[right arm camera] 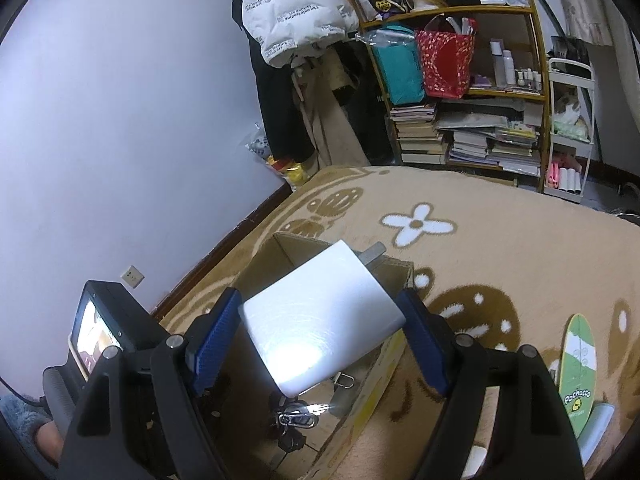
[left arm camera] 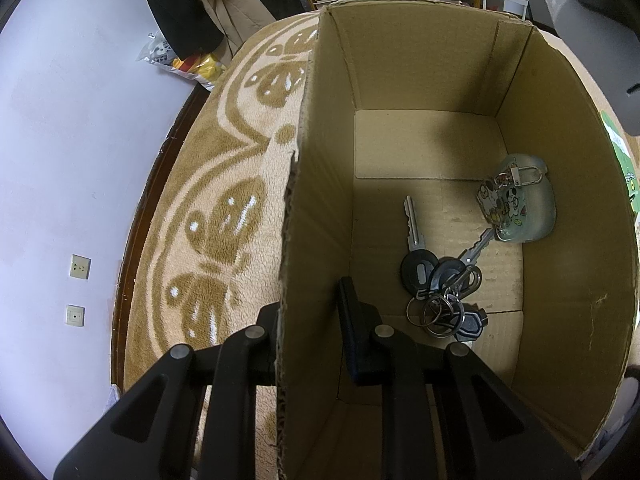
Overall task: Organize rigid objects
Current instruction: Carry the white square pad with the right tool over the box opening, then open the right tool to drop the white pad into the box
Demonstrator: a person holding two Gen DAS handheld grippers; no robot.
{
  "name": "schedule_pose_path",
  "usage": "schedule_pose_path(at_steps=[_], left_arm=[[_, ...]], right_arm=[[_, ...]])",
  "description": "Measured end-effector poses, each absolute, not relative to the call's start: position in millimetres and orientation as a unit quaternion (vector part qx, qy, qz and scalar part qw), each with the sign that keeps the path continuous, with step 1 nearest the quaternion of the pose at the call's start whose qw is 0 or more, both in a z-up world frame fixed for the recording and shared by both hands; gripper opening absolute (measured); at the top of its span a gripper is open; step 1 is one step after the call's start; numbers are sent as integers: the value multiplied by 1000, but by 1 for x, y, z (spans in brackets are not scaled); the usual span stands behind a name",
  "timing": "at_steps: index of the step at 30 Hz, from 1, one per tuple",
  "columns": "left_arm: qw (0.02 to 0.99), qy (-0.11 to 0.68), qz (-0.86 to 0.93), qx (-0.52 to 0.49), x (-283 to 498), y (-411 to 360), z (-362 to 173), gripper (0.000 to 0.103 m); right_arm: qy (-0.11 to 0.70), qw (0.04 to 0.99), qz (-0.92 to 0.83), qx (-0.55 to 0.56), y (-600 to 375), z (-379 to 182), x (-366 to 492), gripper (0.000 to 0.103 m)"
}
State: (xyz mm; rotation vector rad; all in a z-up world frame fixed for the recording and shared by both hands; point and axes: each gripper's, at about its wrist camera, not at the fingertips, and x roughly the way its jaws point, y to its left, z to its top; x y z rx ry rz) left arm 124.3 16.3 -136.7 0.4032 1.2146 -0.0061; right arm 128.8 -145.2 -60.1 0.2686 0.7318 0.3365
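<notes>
The left tongs (left arm camera: 308,320) pinch the cardboard box's (left arm camera: 560,260) near-left wall, the right tongs (right arm camera: 320,340) clamp a white charger (right arm camera: 320,320) above the open box, keys (left arm camera: 436,280) lie on its floor, and the box sits on a patterned carpet (right arm camera: 500,260).

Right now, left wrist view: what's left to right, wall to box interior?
wall sockets → patterned rug → cardboard box left wall, straddled by the left gripper → bunch of keys → cartoon keychain pouch → box right wall
</notes>
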Motion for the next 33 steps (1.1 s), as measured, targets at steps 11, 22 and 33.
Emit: schedule_pose_path(at_steps=[11, 22, 33], left_arm=[[802, 567, -3, 187, 125, 16, -136, 20], [802, 568, -3, 187, 125, 17, -136, 20], [801, 570, -4, 181, 125, 19, -136, 20]], right_arm=[[370, 907, 165, 116, -138, -70, 130, 84], [374, 911, 156, 82, -131, -76, 131, 84], [370, 918, 143, 27, -117, -77, 131, 84]])
